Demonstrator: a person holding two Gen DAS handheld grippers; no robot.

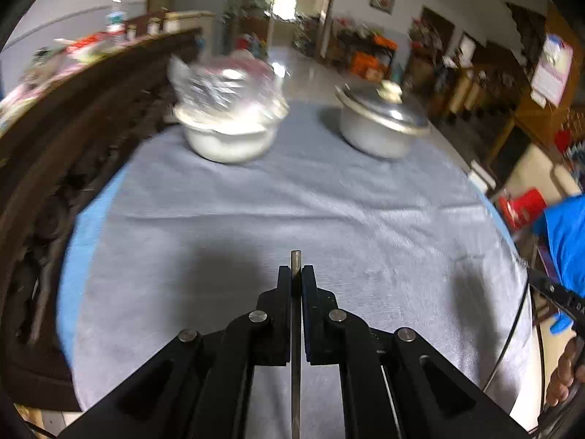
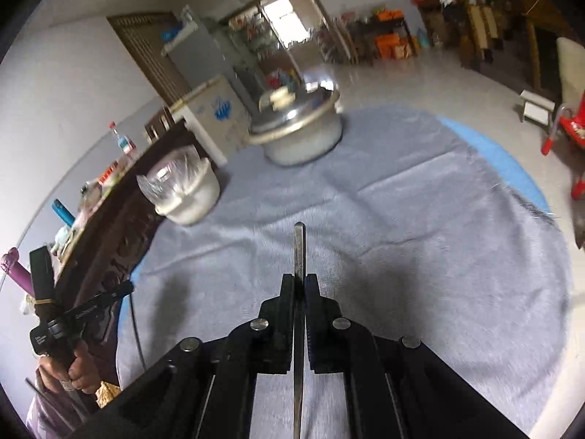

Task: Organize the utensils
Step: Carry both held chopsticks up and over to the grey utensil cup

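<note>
Tools both clamped on thin metal utensils: left tool (image 1: 296, 274) grips one utensil (image 1: 295, 260), right tool (image 2: 299, 281) another utensil (image 2: 299, 252), pots (image 1: 380, 124) ahead on the desk (image 1: 329, 212).

Left hand-held gripper (image 1: 296, 274) clamping thin metal utensil (image 1: 295, 329), grey tablecloth (image 1: 256, 212), two pots

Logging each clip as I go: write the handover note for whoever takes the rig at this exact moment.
Left gripper: shut on a thin flat metal utensil handle, held above the grey tablecloth.
Right gripper: shut on a second thin metal utensil handle, also in the air.
At the far end of the table: white pot covered with clear plastic and lidded aluminium pot.
Done: both utensils gripped.
Left: set them down; no holder visible.
</note>
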